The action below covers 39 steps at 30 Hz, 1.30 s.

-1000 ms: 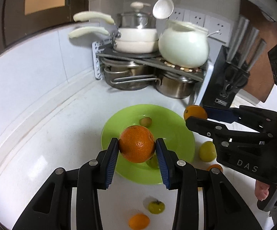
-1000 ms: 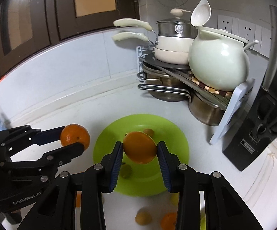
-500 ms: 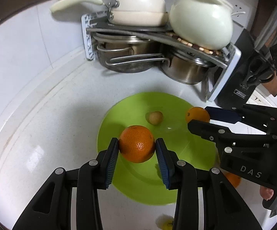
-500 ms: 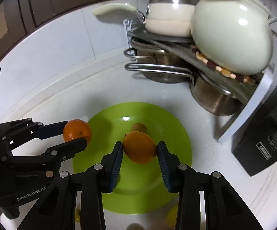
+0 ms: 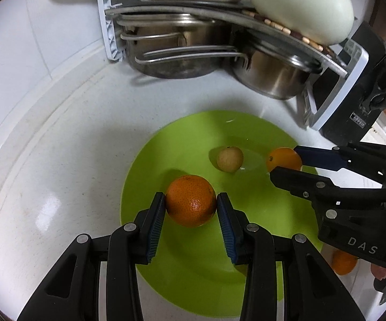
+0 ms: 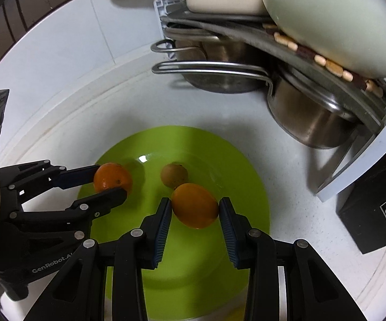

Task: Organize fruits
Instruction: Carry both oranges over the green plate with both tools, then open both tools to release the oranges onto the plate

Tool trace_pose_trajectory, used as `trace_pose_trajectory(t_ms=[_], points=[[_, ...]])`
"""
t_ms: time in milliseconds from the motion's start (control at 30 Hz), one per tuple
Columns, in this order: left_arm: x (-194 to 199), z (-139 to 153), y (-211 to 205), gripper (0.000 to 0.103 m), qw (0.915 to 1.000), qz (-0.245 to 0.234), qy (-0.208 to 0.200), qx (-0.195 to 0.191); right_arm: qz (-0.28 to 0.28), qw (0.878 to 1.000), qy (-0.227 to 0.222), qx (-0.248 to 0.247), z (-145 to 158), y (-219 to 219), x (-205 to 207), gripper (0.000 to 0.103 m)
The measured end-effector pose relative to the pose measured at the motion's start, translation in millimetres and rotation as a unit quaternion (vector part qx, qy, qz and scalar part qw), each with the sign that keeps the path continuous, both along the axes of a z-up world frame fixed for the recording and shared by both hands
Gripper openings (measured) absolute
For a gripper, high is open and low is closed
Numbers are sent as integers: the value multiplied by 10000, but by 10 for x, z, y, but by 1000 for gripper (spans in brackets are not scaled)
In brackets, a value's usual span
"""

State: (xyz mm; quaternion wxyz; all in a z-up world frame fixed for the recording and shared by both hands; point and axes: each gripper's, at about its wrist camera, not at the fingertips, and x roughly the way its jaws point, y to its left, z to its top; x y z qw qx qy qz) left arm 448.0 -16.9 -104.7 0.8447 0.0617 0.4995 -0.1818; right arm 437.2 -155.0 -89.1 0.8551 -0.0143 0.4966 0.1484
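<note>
Right now you have a fruit clamped in each tool, both over the green plate (image 5: 144, 176). Your left gripper (image 5: 190, 208) has its jaws closed on the larger orange (image 5: 190, 200), pads pressing its two sides; your right gripper (image 6: 195, 210) has its jaws closed on a smoother orange fruit (image 6: 195, 205). Whether either fruit rests on the plate or hangs just above it, you cannot tell from these views.

Ahead of the right jaws, close to the held fruit, a small tan fruit (image 6: 173, 174) already lies in the plate's middle. Seen from the left jaws it lies ahead and to the right, between the two tools. One more orange fruit (image 5: 344, 262) lies off the plate on the white surface (image 5: 59, 160), behind and to the right of the left jaws, partly hidden by the right tool.

The step in hand looks like the placing: both fruits delivered to the plate, release still to come. Next, lower each until it sits in the dish, then part the jaws gently, one tool at a time. Round fruit on a shallow plate will likely roll, so set the right one down clear of the tan fruit rather than onto it, and draw each tool straight back so the pads do not drag the fruit. After that, the fruit left on the surface is probably next.
</note>
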Motion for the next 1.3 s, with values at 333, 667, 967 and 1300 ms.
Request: trace_pose_trajectory(t_ms=[333,667,967,1300], points=[[-62,120,64,58,9997,184,-137,36,-175,9998,-92,38,75,-75,-41,50],[-634,577,209,70,9951,350,-907,160,-89,9974,-716,-9,422,-130,-540,50],[-1252,1031,368,79,9854,729,-1539,13,-22,9918,-1271,93,756,-128,-1062,58],[-1823,1246,536,83,9762,950,-1949,92,32,9851,-1718,35,914,-39,-1562,64]])
